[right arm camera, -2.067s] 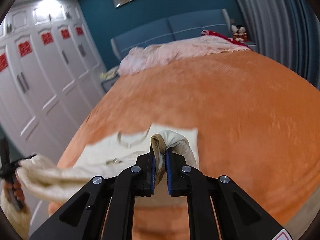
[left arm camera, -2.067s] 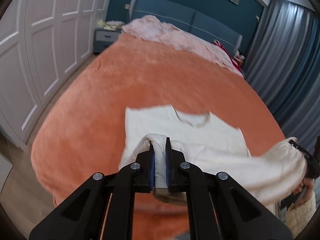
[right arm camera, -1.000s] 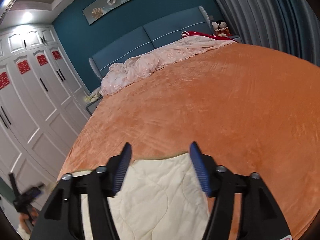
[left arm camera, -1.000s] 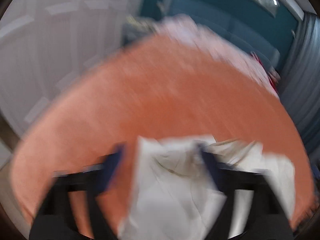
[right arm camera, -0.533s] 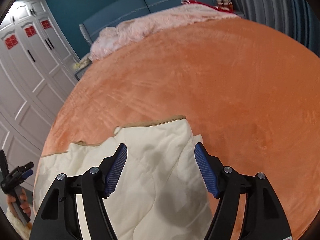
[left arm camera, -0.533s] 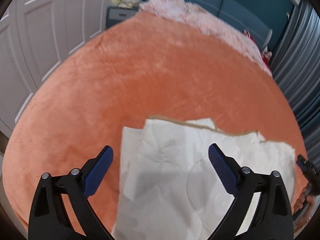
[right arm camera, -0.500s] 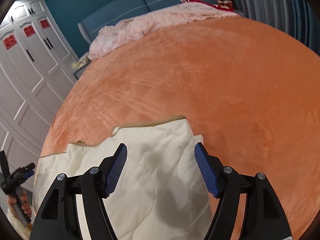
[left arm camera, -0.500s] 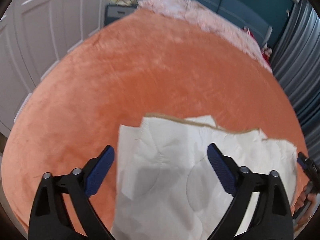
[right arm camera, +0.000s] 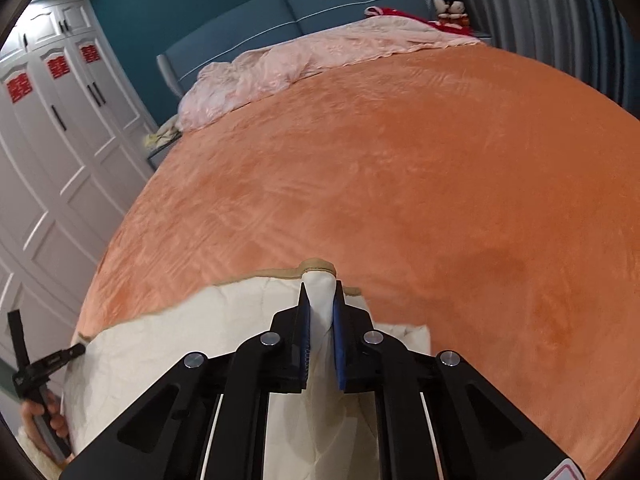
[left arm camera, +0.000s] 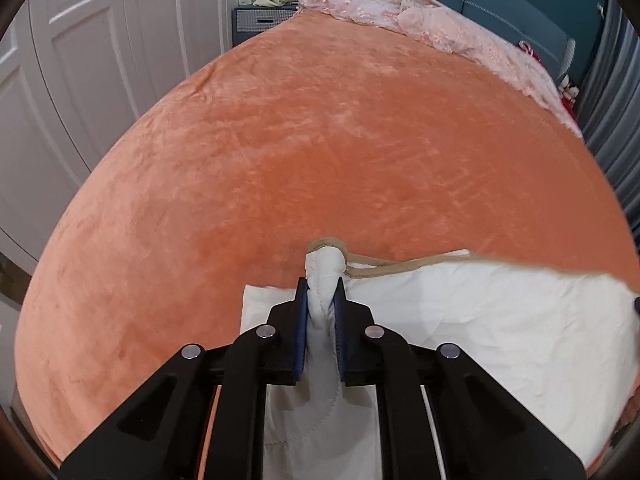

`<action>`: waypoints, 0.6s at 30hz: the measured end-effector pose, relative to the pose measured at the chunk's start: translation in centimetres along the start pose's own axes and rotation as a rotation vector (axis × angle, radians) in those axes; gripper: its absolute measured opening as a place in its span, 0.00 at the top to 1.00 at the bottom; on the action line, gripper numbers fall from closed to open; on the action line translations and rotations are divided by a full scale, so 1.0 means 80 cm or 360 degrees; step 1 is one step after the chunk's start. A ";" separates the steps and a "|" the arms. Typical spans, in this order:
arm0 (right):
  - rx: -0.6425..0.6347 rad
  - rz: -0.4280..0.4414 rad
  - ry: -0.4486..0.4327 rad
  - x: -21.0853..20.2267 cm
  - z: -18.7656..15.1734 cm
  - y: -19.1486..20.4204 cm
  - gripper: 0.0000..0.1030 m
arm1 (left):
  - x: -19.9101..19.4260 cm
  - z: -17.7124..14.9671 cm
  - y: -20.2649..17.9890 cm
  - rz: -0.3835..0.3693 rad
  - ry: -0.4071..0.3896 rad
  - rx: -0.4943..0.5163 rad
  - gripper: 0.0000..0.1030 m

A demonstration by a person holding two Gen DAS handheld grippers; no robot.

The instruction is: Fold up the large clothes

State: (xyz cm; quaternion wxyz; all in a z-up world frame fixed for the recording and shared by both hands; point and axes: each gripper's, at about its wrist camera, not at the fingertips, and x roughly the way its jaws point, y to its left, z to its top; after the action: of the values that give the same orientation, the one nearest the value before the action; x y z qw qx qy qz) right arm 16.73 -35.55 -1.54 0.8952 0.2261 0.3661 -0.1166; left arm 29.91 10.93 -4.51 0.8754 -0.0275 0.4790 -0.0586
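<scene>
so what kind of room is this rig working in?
A home bedroom, almost certainly: a large bed under an orange plush blanket, a blue padded headboard at its far end, and white panelled wardrobe doors along one side.

Bed (left arm camera: pixel 320 152) under an orange plush blanket, cream garment (left arm camera: pixel 500 320) at near edge, pink quilt (right arm camera: pixel 280 68) by headboard

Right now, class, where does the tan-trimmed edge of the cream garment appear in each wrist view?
Left wrist view: the tan-trimmed edge runs from lower centre rightward, pinched by the left gripper.
Right wrist view: the edge runs from lower centre leftward, pinched by the right gripper.
Shared landmark: the pink bedding at the headboard.
</scene>
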 end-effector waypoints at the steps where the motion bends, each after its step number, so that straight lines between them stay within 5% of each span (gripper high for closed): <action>1: 0.0000 -0.0014 0.0014 0.006 0.000 -0.001 0.92 | 0.005 0.000 -0.001 0.0016 0.0009 -0.0001 0.90; 9: 0.0009 -0.0116 0.0165 0.068 -0.028 -0.017 0.92 | 0.051 -0.013 0.003 0.0096 0.0046 -0.0005 0.89; 18: 0.0025 -0.0102 0.0180 0.093 -0.049 -0.026 0.92 | 0.066 -0.029 -0.013 0.0218 -0.0077 0.0083 0.87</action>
State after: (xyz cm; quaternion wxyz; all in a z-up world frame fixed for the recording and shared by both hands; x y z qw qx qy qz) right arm 18.79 -35.74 -9.93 0.8671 0.2274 0.4221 -0.1351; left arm 30.70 9.26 -10.12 0.8891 0.0266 0.4568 -0.0104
